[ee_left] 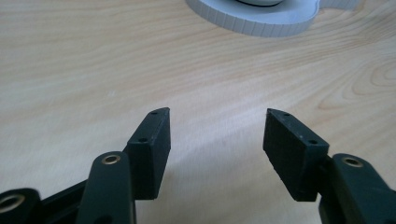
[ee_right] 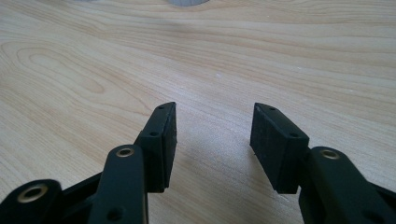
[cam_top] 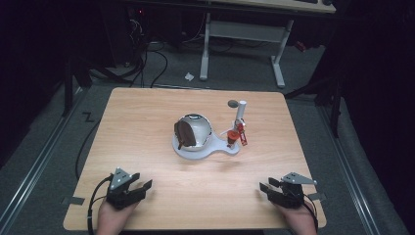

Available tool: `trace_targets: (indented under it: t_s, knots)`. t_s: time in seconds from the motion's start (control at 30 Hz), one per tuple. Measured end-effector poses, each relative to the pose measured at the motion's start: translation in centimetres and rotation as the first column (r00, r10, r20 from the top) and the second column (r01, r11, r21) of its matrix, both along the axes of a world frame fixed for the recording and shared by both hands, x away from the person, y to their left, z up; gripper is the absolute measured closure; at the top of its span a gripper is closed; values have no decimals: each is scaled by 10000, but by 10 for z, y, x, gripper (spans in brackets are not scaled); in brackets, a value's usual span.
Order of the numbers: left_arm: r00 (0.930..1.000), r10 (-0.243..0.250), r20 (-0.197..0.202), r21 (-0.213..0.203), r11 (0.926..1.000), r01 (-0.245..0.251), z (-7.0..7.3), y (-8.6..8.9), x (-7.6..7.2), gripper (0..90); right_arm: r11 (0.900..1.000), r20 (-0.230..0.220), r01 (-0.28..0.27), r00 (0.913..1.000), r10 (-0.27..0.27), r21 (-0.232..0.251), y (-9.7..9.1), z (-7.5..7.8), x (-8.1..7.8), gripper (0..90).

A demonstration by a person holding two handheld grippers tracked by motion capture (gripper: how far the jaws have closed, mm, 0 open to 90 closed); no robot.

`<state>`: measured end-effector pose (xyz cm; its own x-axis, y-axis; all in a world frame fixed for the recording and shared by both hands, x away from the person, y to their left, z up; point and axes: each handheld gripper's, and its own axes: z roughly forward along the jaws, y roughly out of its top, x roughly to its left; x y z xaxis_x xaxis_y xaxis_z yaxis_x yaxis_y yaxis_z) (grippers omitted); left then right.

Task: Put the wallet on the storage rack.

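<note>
Both grippers are rested at the near table (cam_top: 147, 112) edge, left gripper (cam_top: 139, 188) and right gripper (cam_top: 269, 188) spread wide and empty, presumably readied for reaching the mid-table shiny bowl (cam_top: 193, 131) on its white stand (cam_top: 215, 148).

Shiny dome with brown patch (cam_top: 192, 131) upright on white base (cam_top: 215, 149), mid-table.

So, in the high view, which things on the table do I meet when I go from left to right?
left gripper → shiny round bowl on the white base → white post with the red piece → right gripper
</note>
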<state>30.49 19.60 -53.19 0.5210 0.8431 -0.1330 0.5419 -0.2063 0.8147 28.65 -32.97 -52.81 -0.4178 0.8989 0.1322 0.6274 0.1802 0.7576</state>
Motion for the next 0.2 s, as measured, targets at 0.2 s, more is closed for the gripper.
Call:
trace_targets:
  t_s: [0.2]
  knots:
    - [9999,114,125,-24,9999,-114,2,3,-4,418,10000,-10,5,10000,-5,-17,1,-1,2,512]
